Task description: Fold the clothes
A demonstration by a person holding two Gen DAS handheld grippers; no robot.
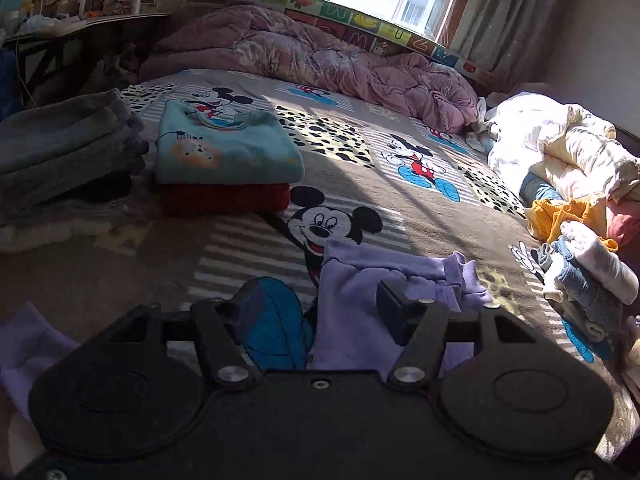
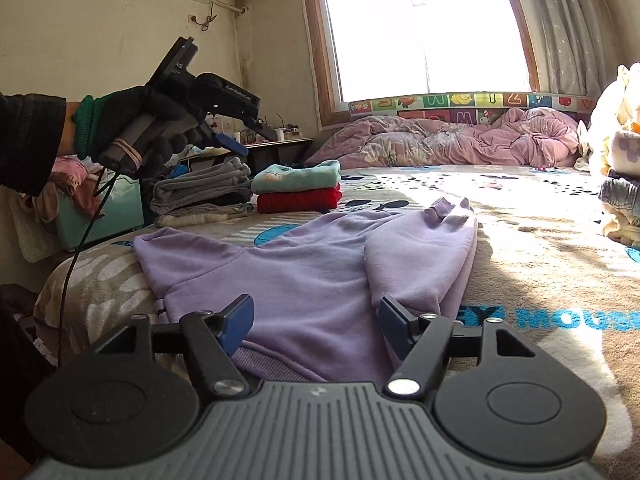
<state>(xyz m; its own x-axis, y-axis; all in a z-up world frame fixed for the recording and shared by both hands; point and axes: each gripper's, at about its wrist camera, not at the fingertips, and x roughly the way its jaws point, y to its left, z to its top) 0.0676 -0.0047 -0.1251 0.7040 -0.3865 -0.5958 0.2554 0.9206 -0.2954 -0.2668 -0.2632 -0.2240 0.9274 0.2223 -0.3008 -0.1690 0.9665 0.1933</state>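
A lilac sweatshirt (image 2: 312,264) lies on the Mickey Mouse bedspread (image 2: 520,216), with one sleeve folded over its body. My right gripper (image 2: 316,320) is open and low at the near hem, and the cloth shows between its blue pads. In the left wrist view the same sweatshirt (image 1: 360,300) lies below my left gripper (image 1: 320,312), which is open and holds nothing. A gloved hand holds that left gripper (image 2: 234,138) in the air above the bed's left edge, apart from the garment.
A folded teal sweater on a red one (image 1: 224,152) and a grey folded stack (image 1: 64,148) sit at the left. Unfolded clothes (image 1: 580,248) and white bedding (image 1: 552,148) pile at the right. A pink quilt (image 1: 320,56) lies under the window.
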